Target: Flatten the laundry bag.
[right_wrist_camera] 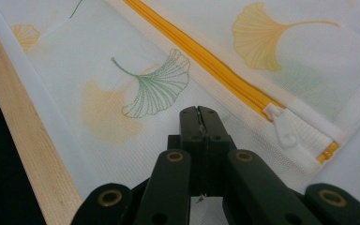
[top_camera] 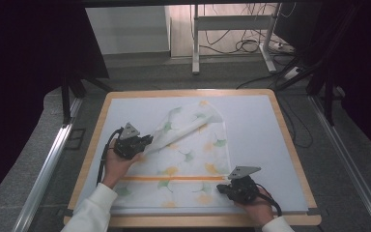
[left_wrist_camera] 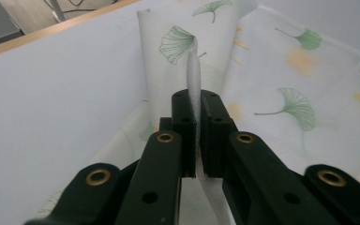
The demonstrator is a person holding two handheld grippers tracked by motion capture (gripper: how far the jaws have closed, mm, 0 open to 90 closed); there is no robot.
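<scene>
- While the left tongs [left_wrist_camera: 196, 117] pinch the mesh bag's [top_camera: 188, 159] folded edge, its own view shows this.
- Right tongs [right_wrist_camera: 198, 117] closed beside the zipper pull [right_wrist_camera: 283, 129].

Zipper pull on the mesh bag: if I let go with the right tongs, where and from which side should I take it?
Grip the white zipper pull by its flat tab, probably coming in low from the table's near edge. It lies flat at the right end of the orange zipper, tab pointing towards the right tongs, which are shut on the mesh bag just beside it.
</scene>
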